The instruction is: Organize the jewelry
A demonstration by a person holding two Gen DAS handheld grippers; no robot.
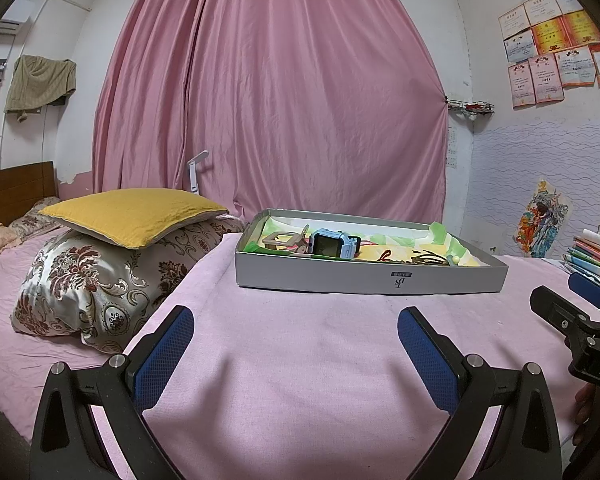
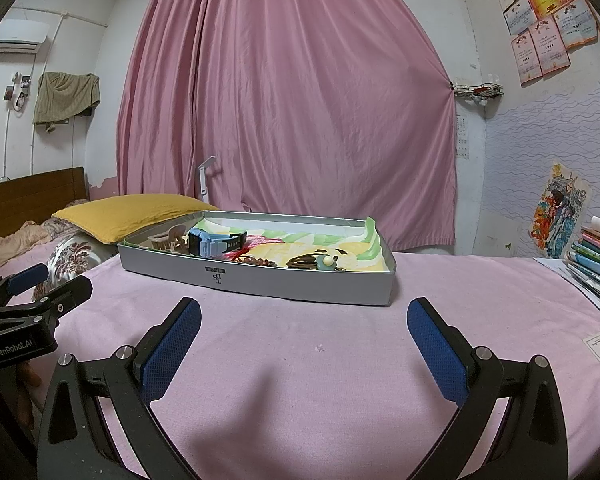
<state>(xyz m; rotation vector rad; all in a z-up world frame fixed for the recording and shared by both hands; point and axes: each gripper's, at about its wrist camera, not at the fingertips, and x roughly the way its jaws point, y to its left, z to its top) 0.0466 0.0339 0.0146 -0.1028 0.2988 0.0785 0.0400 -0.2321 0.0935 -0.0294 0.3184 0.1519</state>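
Observation:
A shallow grey box [image 1: 364,278] [image 2: 260,280] stands on a pink-covered surface ahead of both grippers. In it lie a blue smartwatch [image 1: 334,243] [image 2: 214,243], a beige hair claw [image 1: 282,240] [image 2: 168,240], a red cord with brown beads [image 2: 252,258], and dark hair ties with a pale green ornament [image 2: 320,261] [image 1: 432,258]. My left gripper [image 1: 296,330] is open and empty, a short way in front of the box. My right gripper [image 2: 304,326] is open and empty, also short of the box. Each gripper shows at the other view's edge.
A yellow cushion [image 1: 132,212] on a floral pillow [image 1: 92,280] lies left of the box on the bed. A stack of books [image 2: 596,256] sits at the right. A pink curtain [image 1: 272,92] hangs behind.

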